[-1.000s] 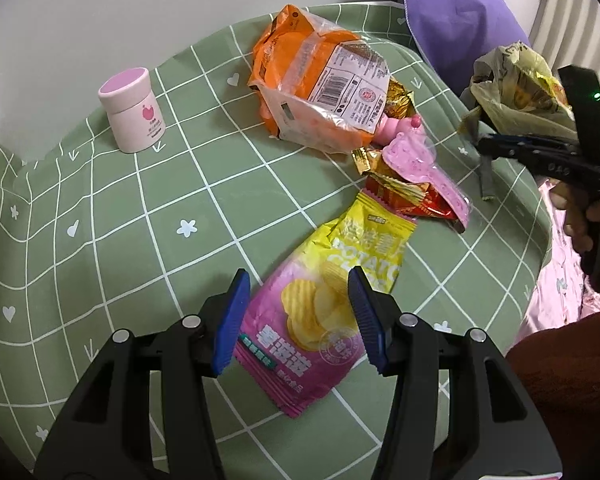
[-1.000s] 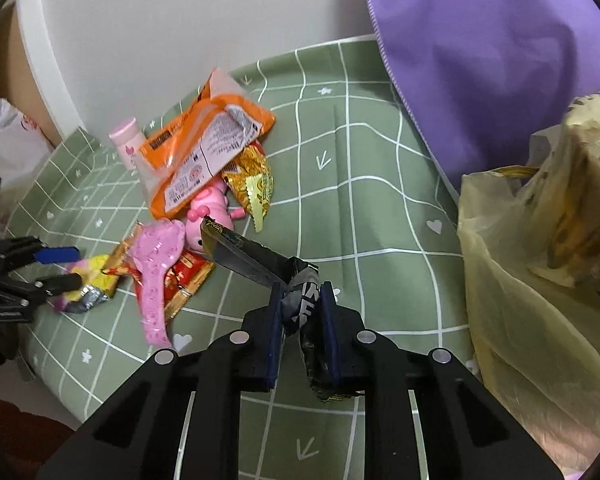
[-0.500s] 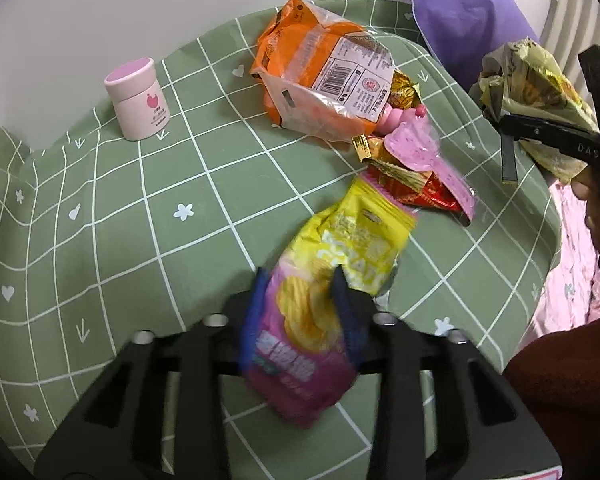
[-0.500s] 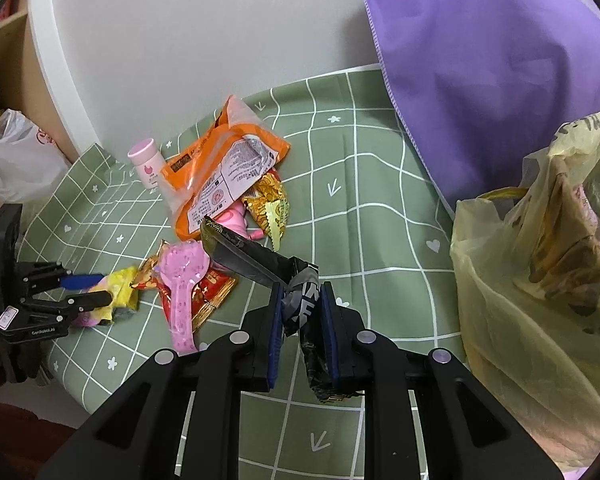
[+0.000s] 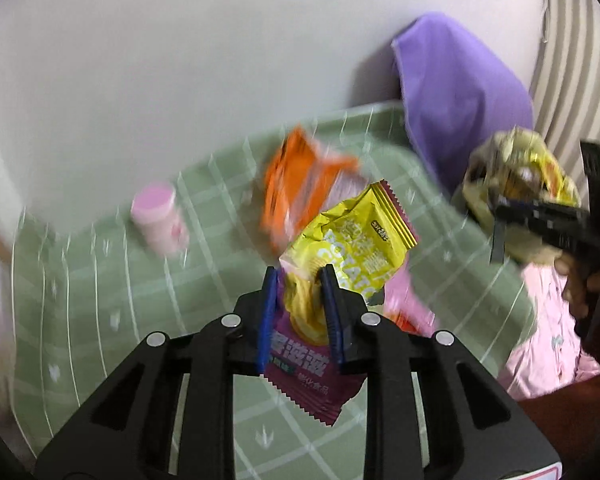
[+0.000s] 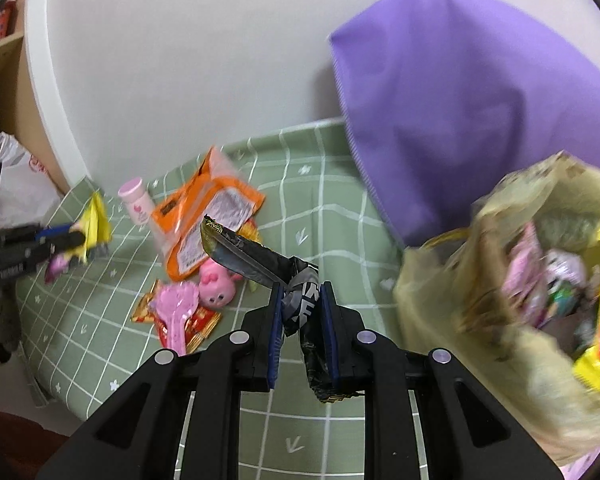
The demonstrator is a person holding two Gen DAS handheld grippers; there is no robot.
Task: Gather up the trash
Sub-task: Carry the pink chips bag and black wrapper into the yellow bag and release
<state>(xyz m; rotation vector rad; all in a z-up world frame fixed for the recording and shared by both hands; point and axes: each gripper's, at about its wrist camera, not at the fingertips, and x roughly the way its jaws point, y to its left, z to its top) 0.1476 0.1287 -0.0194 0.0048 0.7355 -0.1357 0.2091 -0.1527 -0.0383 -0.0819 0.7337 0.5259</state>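
The left gripper (image 5: 299, 304) has just been closing and now pinches the chip bag (image 5: 340, 276) across its middle, lifted clear of the green cloth (image 5: 100, 292). The bag's long axis runs up and away from the camera, its yellow serrated end tilted to the upper right, its purple end hanging toward the lens. The right gripper (image 6: 300, 312) holds a narrow grip on a crumpled black wrapper (image 6: 252, 258), whose long flap points up and left, the other end drooping below the pads. Beside it on the right gapes the yellow trash bag (image 6: 480, 312), already holding wrappers. On the cloth lie an orange packet (image 6: 204, 216), a pink bottle (image 6: 136, 200) and a pink toy (image 6: 216, 286).
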